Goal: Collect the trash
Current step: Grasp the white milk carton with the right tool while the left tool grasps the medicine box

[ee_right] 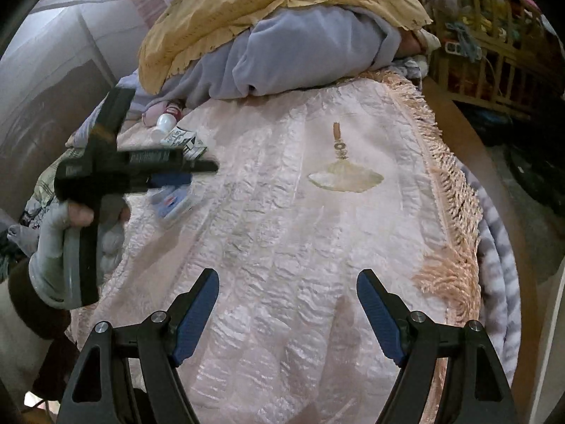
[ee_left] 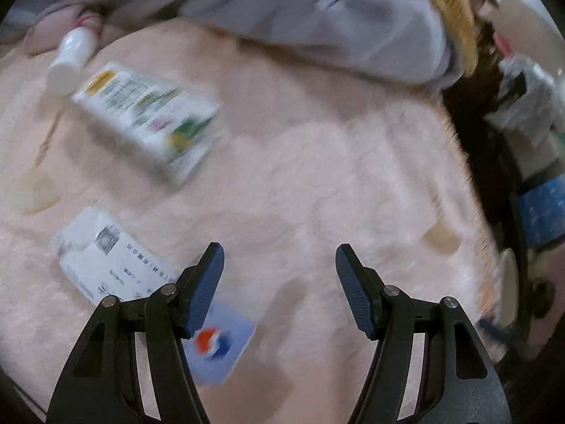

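Trash lies on a pink bedspread (ee_left: pixel 317 183). In the left wrist view I see a white bottle (ee_left: pixel 70 58) at far left, a white and green carton (ee_left: pixel 148 116), a white printed packet (ee_left: pixel 106 258) and a blue and white wrapper with a red and blue logo (ee_left: pixel 220 346) under my left finger. My left gripper (ee_left: pixel 279 268) is open and empty above the spread. My right gripper (ee_right: pixel 287 289) is open and empty over bare bedspread (ee_right: pixel 282 229). The right wrist view shows the left gripper (ee_right: pixel 197 171) over the wrapper (ee_right: pixel 173 206), with the carton (ee_right: pixel 183 141) and bottle (ee_right: pixel 164 123) beyond.
A grey garment (ee_right: pixel 300 46) and a yellow blanket (ee_right: pixel 247 10) are heaped at the far end of the bed. A fringe (ee_right: pixel 448 190) marks the bed's right edge, with a wooden crib (ee_right: pixel 494 42) beyond. Cluttered items (ee_left: pixel 529 113) stand off the bed's right side.
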`<action>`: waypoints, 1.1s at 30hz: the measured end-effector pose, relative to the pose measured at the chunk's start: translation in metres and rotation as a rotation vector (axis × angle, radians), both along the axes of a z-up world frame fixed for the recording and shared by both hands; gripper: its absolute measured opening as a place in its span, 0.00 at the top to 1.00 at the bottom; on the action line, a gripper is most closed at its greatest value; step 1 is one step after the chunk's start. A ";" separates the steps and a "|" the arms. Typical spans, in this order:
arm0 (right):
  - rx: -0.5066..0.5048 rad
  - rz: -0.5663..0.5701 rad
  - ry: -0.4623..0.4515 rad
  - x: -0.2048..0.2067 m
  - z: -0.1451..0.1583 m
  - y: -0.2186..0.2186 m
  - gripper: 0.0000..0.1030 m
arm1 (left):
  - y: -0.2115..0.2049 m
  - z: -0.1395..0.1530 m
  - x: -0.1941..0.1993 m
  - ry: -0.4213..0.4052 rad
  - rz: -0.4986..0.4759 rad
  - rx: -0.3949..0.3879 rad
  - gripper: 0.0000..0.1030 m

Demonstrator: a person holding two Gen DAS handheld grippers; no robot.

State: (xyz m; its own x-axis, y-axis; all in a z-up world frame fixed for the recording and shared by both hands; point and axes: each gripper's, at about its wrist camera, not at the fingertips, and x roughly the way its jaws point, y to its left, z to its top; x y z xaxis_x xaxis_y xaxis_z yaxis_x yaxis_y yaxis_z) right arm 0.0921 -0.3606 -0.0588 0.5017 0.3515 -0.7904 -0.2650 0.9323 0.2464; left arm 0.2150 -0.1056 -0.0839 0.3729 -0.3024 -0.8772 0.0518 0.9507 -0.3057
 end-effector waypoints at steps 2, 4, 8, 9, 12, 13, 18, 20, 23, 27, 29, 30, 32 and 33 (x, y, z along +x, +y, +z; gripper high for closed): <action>0.009 0.002 0.002 0.003 0.000 0.002 0.24 | 0.016 -0.001 -0.015 0.017 -0.023 0.061 0.37; 0.019 0.006 0.003 0.004 0.000 0.005 0.24 | 0.035 0.002 -0.027 0.025 -0.025 0.074 0.37; 0.029 0.035 0.011 0.007 -0.003 0.019 0.24 | 0.076 0.026 -0.056 -0.018 0.014 -0.002 0.37; 0.029 0.043 0.014 0.008 -0.004 0.024 0.24 | 0.083 0.033 -0.063 -0.034 0.033 -0.014 0.37; 0.032 0.073 0.021 0.009 -0.006 0.038 0.24 | 0.100 0.051 -0.081 -0.094 0.090 0.008 0.35; 0.030 0.086 0.024 0.010 -0.007 0.043 0.24 | 0.103 0.052 -0.085 -0.115 0.109 0.052 0.34; 0.006 0.154 0.022 0.020 -0.009 0.072 0.24 | 0.114 0.026 -0.091 -0.069 0.181 0.183 0.33; -0.009 0.184 0.014 0.028 -0.008 0.086 0.24 | 0.117 0.012 -0.088 -0.045 0.188 0.156 0.34; -0.033 0.219 0.007 0.045 -0.008 0.107 0.24 | 0.111 0.004 -0.080 -0.049 0.205 0.145 0.34; -0.046 0.263 -0.016 0.079 -0.005 0.140 0.24 | 0.117 -0.003 -0.070 -0.034 0.242 0.145 0.53; -0.061 0.299 -0.046 0.099 -0.002 0.164 0.24 | 0.124 -0.003 -0.070 -0.034 0.254 0.150 0.55; -0.071 0.319 -0.063 0.111 -0.001 0.178 0.24 | 0.128 -0.002 -0.072 -0.042 0.262 0.156 0.55; -0.101 0.347 -0.086 0.128 0.000 0.201 0.24 | 0.137 -0.002 -0.073 -0.042 0.275 0.151 0.55; -0.125 0.363 -0.095 0.138 -0.001 0.215 0.24 | 0.141 -0.003 -0.073 -0.036 0.282 0.141 0.55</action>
